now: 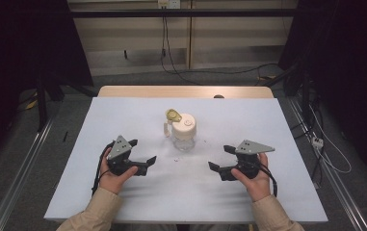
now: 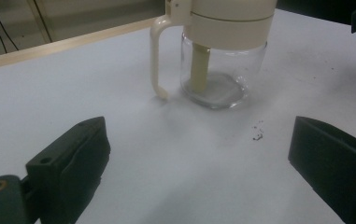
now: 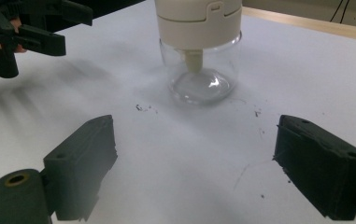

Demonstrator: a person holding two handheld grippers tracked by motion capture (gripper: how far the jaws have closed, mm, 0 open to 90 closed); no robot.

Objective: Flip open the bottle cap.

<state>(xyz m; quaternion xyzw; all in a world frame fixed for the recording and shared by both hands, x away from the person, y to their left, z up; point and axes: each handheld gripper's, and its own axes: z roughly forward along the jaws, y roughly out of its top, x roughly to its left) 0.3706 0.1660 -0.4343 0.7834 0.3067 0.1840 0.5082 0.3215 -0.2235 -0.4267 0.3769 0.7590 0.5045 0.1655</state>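
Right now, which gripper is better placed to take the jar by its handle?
Left, probably. The jar has its handle turned toward the left gripper; both grippers are open and about equally near.

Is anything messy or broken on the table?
Only small stuff. A few dark specks lie scattered on the white table in front of the jar, like crumbs or dirt. The jar stands upright, but the little yellowish flap on its lid is flipped open. Nothing looks broken or spilled.
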